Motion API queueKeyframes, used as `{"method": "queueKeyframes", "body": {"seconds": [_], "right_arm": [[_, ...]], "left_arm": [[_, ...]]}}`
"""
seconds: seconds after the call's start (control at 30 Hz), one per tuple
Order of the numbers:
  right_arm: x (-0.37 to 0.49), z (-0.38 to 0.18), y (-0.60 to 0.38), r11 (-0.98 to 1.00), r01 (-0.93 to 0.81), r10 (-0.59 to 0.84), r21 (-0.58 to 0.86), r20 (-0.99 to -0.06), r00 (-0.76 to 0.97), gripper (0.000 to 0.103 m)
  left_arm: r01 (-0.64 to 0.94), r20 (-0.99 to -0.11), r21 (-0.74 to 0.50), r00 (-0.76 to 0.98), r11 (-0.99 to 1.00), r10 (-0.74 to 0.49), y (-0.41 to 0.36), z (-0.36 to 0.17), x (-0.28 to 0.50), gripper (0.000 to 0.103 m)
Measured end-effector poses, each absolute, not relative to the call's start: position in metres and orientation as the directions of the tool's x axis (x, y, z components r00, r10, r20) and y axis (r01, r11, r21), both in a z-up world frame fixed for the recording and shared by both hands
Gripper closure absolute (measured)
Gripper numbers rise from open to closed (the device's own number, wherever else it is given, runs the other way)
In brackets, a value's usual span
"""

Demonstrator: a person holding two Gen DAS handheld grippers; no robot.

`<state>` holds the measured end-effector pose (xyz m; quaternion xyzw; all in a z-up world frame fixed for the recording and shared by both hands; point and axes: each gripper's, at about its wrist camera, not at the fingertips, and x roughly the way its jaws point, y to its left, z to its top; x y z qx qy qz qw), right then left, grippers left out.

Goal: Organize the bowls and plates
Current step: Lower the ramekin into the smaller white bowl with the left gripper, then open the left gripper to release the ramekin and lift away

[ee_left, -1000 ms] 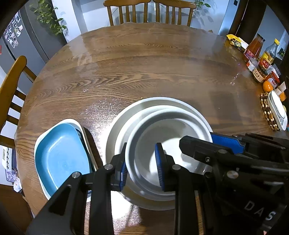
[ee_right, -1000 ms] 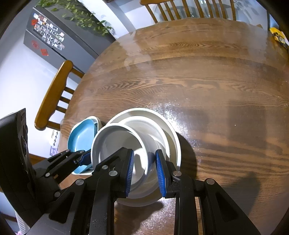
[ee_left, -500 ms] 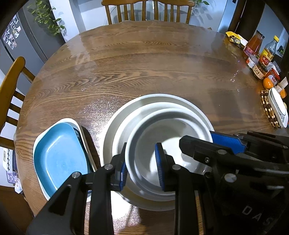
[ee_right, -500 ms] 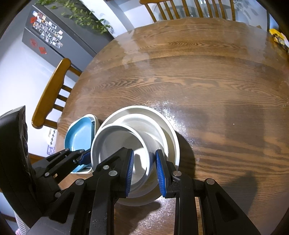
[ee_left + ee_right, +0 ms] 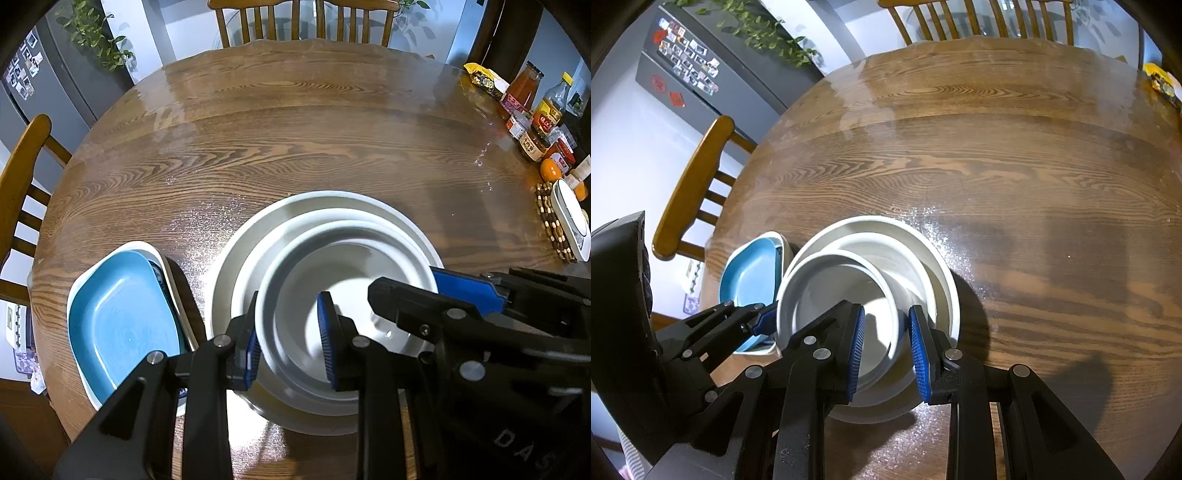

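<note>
A white bowl (image 5: 343, 295) tops a stack of a deeper white dish (image 5: 295, 229) and a wide white plate (image 5: 321, 199) near the table's front edge. My left gripper (image 5: 290, 343) is shut on the bowl's left rim, one pad outside and one inside. Its right rim (image 5: 827, 295) sits between the blue pads of my right gripper (image 5: 886, 339), also shut on it. The bowl sits offset toward the left over the stack. Each gripper shows in the other's view: the right one (image 5: 465, 290) and the left one (image 5: 764, 317). A blue plate (image 5: 122, 317) lies in a white dish (image 5: 147, 247) left of the stack.
Sauce bottles and jars (image 5: 532, 110), a yellow packet (image 5: 484, 81), an orange (image 5: 550, 170) and a beaded trivet (image 5: 554, 225) line the table's right edge. Wooden chairs stand at the left (image 5: 22, 166) and the far side (image 5: 303, 18). A dark fridge (image 5: 687, 81) is beyond.
</note>
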<state>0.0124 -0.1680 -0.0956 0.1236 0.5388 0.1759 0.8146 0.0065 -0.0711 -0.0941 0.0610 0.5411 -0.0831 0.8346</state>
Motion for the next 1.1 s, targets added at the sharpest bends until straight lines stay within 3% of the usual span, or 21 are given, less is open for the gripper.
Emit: {"method": "queueKeyframes", "body": {"seconds": [1.1], "right_arm": [[0.0139, -0.0949, -0.1642, 0.912, -0.164, 0.411, 0.377, -0.839, 0.356, 0.075]], "left_arm": [[0.207, -0.915, 0.019, 0.398, 0.978, -0.066, -0.0679, -0.0976, 0.008, 0.079]]}}
